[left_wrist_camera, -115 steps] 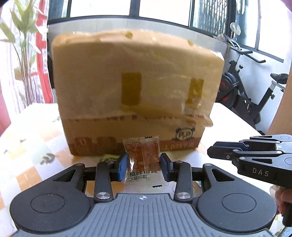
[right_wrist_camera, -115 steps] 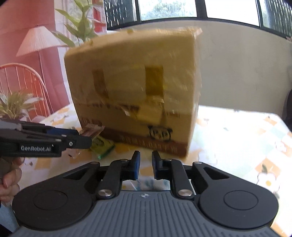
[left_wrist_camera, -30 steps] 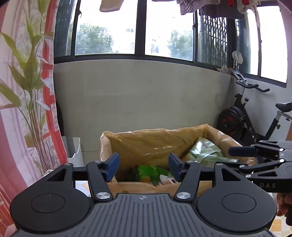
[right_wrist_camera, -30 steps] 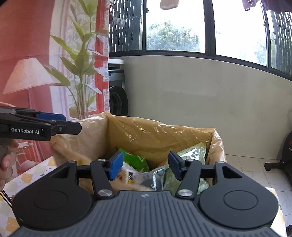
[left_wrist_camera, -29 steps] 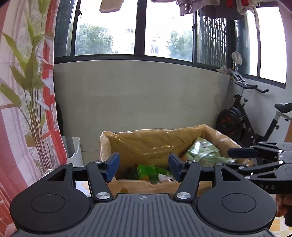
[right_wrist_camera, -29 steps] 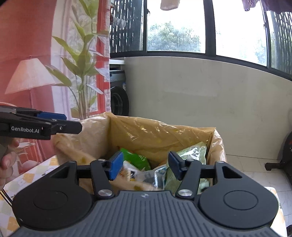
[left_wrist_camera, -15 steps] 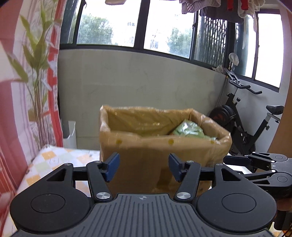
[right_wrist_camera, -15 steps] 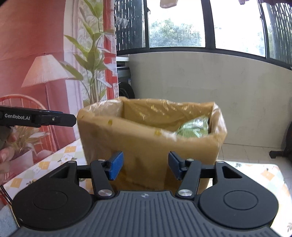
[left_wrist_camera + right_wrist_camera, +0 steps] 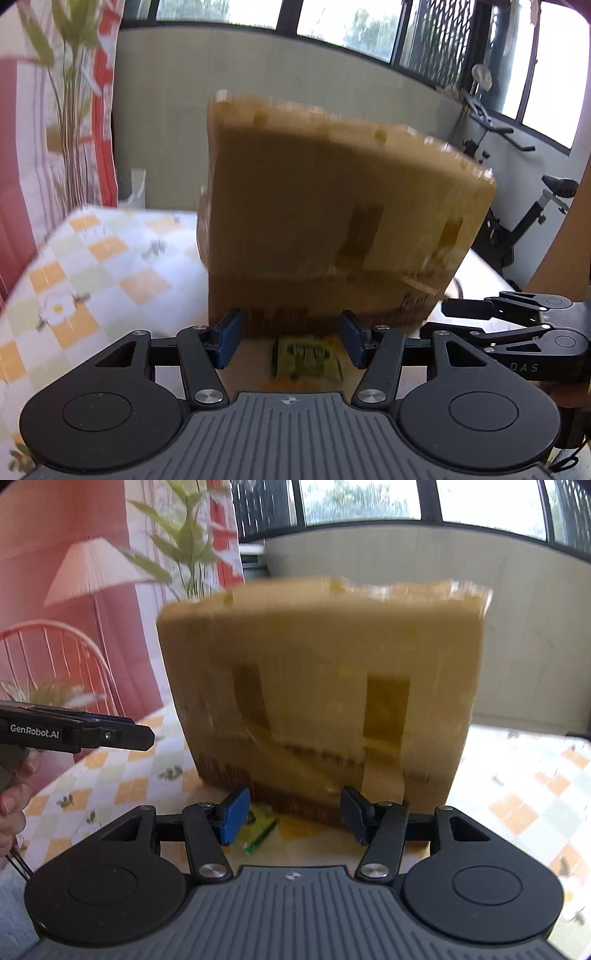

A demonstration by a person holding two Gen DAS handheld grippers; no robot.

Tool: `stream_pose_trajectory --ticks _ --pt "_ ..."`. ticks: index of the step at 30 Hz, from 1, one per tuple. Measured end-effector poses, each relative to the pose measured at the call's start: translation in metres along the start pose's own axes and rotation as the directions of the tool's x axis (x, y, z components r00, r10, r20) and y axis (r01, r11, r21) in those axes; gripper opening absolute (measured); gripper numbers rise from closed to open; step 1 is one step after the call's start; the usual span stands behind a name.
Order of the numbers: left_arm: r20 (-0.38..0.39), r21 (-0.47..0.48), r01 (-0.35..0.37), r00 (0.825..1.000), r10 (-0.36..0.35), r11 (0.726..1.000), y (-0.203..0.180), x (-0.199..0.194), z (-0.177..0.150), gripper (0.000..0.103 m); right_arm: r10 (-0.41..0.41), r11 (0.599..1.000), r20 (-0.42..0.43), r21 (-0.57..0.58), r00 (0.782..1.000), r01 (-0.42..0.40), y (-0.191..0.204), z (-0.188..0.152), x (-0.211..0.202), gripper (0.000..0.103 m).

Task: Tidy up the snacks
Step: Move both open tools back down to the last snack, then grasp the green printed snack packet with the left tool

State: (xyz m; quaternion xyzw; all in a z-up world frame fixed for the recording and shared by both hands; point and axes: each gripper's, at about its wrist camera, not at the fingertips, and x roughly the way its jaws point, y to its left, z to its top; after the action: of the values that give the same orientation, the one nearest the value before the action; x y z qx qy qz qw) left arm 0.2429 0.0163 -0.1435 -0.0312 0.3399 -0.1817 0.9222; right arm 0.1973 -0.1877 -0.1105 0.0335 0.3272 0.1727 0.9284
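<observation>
Snack packet [image 9: 306, 357] on the table [image 9: 96, 266], just before the box [image 9: 332, 221].

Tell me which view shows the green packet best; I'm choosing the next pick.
Left wrist: the packet lies whole between the open fingers, before the box. Right wrist shows only a corner behind the left finger.

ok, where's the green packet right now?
Green packet lies on the table by the cardboard box base, between the open left gripper fingers; lower-left in the right view.
</observation>
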Motion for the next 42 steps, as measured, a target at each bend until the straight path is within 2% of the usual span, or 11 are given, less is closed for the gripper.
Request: stream_pose_trajectory --ticks 5,10,17,24,25,26,29,32,34,36,42 --pt "-0.066 -0.024 0.018 0.998 -0.019 1.000 0.010 0.029 -0.016 0.058 0.033 0.999 -0.066 -0.004 0.997 -0.034 0.002 -0.012 0.024 0.058" --pt "-0.123 -0.090 0.038 0.991 -0.049 0.995 0.020 0.060 -0.022 0.054 0.065 0.996 -0.142 -0.047 0.988 -0.072 0.012 -0.019 0.052 0.058" --pt "-0.149 -0.133 0.050 0.986 -0.070 0.990 0.033 0.093 -0.022 0.053 0.084 0.992 -0.194 -0.079 0.977 -0.101 0.022 -0.018 0.083 0.058" --pt "-0.162 -0.148 0.094 0.980 -0.118 0.984 0.030 0.106 -0.027 0.051 0.090 0.991 -0.192 -0.076 0.977 -0.106 0.024 -0.021 0.093 0.059" --pt "-0.166 -0.149 0.107 0.977 -0.131 0.983 0.028 0.107 -0.028 0.044 0.090 0.991 -0.188 -0.081 0.978 -0.106 0.025 -0.022 0.093 0.059" --pt "-0.167 -0.145 0.111 0.977 -0.135 0.983 0.026 0.107 -0.030 0.041 0.086 0.990 -0.185 -0.091 0.979 -0.105 0.025 -0.023 0.092 0.059" --pt "-0.175 -0.152 0.149 0.969 -0.175 0.977 0.020 0.107 -0.033 0.037 0.080 0.987 -0.182 -0.122 0.980 -0.103 0.028 -0.027 0.090 0.057" --pt "-0.179 -0.142 0.157 0.967 -0.181 0.977 0.011 0.104 -0.038 0.037 0.057 0.983 -0.180 -0.159 0.982 -0.086 0.032 -0.032 0.086 0.055" --pt "-0.180 -0.143 0.159 0.966 -0.183 0.977 0.004 0.102 -0.041 0.037 0.052 0.985 -0.172 -0.153 0.984 -0.079 0.032 -0.036 0.082 0.053" --pt "-0.179 -0.143 0.157 0.967 -0.181 0.977 -0.002 0.099 -0.045 0.037 0.041 0.989 -0.162 -0.132 0.986 -0.063 0.030 -0.039 0.076 0.041" --pt "-0.161 -0.086 0.157 0.972 -0.169 0.984 -0.026 0.077 -0.044 0.037 0.023 0.983 -0.124 -0.178 0.992 -0.045 0.036 -0.046 0.048 0.036"
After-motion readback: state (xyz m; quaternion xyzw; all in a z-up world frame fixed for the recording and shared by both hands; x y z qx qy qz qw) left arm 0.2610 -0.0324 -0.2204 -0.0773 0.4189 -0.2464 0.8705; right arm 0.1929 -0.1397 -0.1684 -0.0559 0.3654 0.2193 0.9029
